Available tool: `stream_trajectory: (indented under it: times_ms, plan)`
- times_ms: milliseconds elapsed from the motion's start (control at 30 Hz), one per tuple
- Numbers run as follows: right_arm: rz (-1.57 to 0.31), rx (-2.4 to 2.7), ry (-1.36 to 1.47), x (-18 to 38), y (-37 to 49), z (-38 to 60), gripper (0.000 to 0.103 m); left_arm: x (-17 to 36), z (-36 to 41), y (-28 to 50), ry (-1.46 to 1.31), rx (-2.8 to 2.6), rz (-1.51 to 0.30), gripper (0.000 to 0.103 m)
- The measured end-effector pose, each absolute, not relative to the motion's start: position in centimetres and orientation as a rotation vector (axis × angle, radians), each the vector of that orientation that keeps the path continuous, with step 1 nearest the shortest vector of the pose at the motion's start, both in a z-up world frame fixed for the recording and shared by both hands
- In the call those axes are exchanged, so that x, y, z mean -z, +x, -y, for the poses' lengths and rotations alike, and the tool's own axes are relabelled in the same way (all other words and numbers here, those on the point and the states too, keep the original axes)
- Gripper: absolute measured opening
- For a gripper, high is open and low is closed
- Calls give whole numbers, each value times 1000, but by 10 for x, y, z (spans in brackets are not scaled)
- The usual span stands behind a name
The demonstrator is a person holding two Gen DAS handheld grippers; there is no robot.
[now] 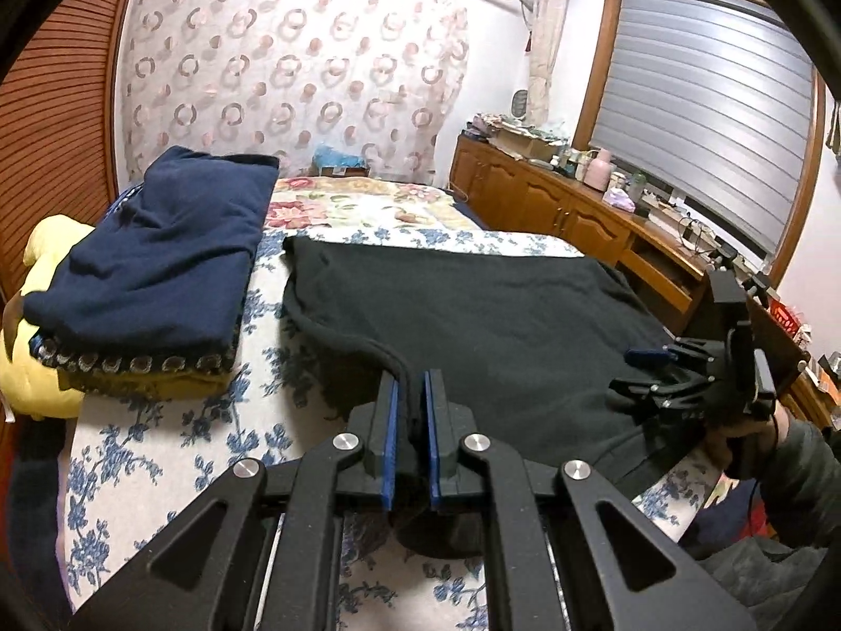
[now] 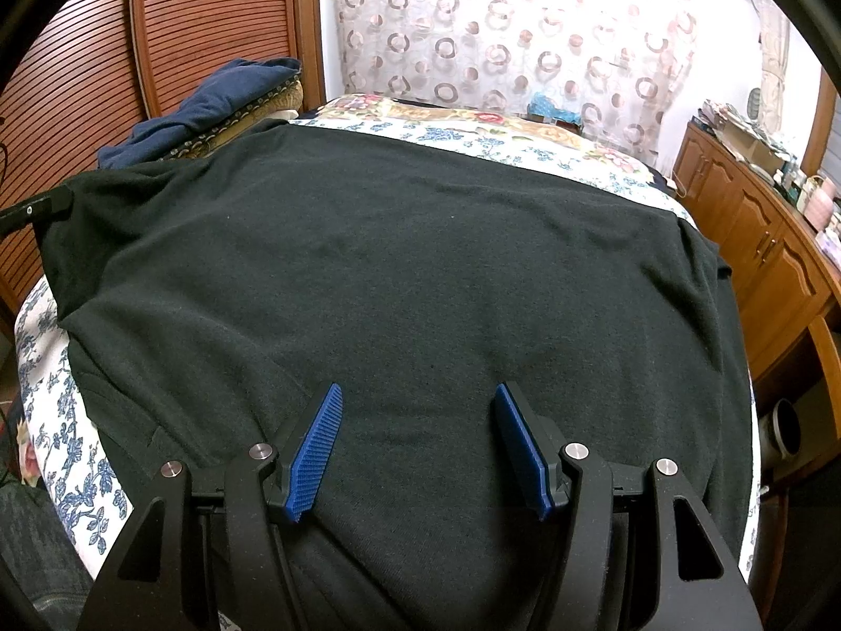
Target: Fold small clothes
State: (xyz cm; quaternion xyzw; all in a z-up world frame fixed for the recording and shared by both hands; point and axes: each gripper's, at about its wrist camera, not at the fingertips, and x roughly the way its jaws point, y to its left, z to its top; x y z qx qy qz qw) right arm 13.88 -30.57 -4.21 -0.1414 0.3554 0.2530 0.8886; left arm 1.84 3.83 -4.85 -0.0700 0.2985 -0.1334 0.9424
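A dark green-black garment (image 1: 473, 315) lies spread flat on the flowered bed sheet (image 1: 173, 436); it fills most of the right wrist view (image 2: 399, 273). My left gripper (image 1: 411, 384) is shut on the garment's thick rolled edge at its near left side. My right gripper (image 2: 418, 394) is open, its blue pads (image 2: 315, 447) apart just above the cloth near its front edge. It shows in the left wrist view (image 1: 646, 368) at the garment's right side, held by a hand.
A stack of folded clothes, navy on top (image 1: 152, 263), lies on a yellow pillow (image 1: 37, 368) at the left. A wooden cabinet (image 1: 552, 200) with clutter runs along the right. A slatted wooden door (image 2: 105, 52) stands behind the stack.
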Motion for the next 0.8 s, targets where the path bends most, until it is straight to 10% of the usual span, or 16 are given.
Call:
stream_trajectory:
  times_ms: [800]
  plan:
    - [-537,-287,-169,-40,80,407,63,-58,153,77,43,740,-482,9]
